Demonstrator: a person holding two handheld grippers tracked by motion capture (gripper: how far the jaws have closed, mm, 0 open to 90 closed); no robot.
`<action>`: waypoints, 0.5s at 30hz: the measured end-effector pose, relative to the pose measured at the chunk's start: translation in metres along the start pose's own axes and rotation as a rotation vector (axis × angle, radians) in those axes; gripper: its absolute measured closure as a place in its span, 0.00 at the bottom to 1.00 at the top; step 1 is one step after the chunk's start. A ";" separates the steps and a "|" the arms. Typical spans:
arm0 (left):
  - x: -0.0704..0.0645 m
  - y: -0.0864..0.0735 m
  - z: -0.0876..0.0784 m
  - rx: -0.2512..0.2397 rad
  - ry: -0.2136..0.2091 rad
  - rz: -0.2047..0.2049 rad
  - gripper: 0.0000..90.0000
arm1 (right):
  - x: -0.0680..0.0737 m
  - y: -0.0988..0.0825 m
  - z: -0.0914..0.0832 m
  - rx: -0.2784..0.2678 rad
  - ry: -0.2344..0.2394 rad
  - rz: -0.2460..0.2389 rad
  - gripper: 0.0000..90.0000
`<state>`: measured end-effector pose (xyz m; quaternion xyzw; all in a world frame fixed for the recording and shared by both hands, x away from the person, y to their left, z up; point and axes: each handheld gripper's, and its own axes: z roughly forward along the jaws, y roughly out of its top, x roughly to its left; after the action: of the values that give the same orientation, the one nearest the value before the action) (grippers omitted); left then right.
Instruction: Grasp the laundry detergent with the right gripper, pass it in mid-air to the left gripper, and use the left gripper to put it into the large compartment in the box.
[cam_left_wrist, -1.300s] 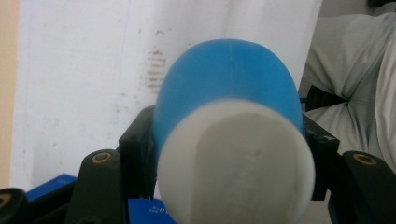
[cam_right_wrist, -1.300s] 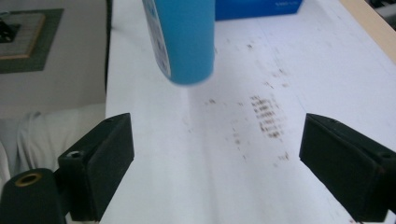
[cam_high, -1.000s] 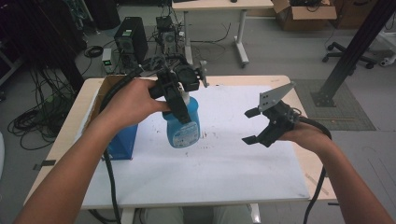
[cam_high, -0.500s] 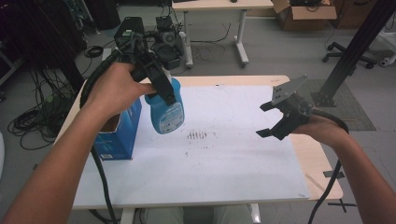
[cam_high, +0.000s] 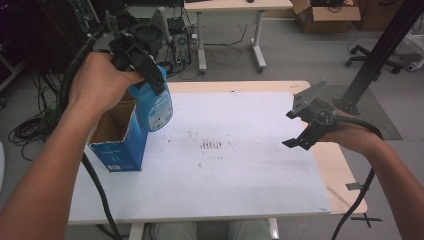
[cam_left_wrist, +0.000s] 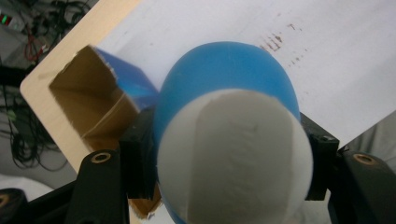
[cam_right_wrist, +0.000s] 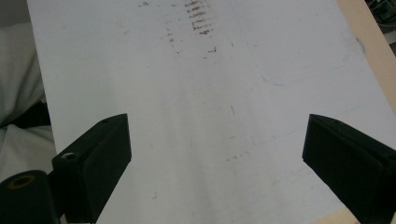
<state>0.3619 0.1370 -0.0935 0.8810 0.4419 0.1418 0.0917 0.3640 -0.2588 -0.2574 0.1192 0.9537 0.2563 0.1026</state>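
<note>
While the right claw (cam_high: 300, 135) just hangs over the right side of the counter (cam_high: 240, 200), its jaws are spread wide apart with nothing between them; in the right gripper view you can see bare white counter top (cam_right_wrist: 210, 116) between the two black jaws, plus some brownish smudges (cam_right_wrist: 198, 18) further up.

A bit further in, on the left side of the counter, there's a blue box (cam_high: 120, 145) standing upright with its top open, brown cardboard inside. From the left gripper view the box (cam_left_wrist: 93, 98) sits below and off to one side of the bottle, right near the counter's wooden corner.

Above that, the left claw (cam_high: 145, 70) is clamped on a blue bottle (cam_high: 157, 107), gripping it up near the top. The bottle is in the air, hanging bottom-down, just above and beside the box's right top edge, not inside it. Can't tell if it's brushing the box rim or just clear of it. In the left gripper view the bottle (cam_left_wrist: 224, 93) takes up most of the middle, white cap (cam_left_wrist: 233, 158) toward the camera, with a jaw pressed on each side.

Past the counter it's just floor (cam_high: 300, 55), a tangle of cables (cam_high: 30, 125), another desk (cam_high: 230, 10) and a cardboard carton (cam_high: 325, 10) at the back.
</note>
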 end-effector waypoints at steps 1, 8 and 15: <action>0.003 -0.001 -0.002 -0.002 0.005 -0.020 0.42 | 0.000 -0.001 -0.001 0.004 -0.002 0.000 0.09; 0.025 -0.009 -0.012 0.007 0.048 -0.143 0.42 | -0.002 -0.007 -0.001 0.016 -0.014 0.006 0.09; 0.048 -0.019 -0.017 0.020 0.082 -0.296 0.42 | -0.005 -0.012 0.000 0.018 -0.014 0.008 0.09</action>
<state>0.3694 0.1875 -0.0745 0.8008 0.5715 0.1580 0.0846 0.3663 -0.2702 -0.2632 0.1257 0.9547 0.2473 0.1073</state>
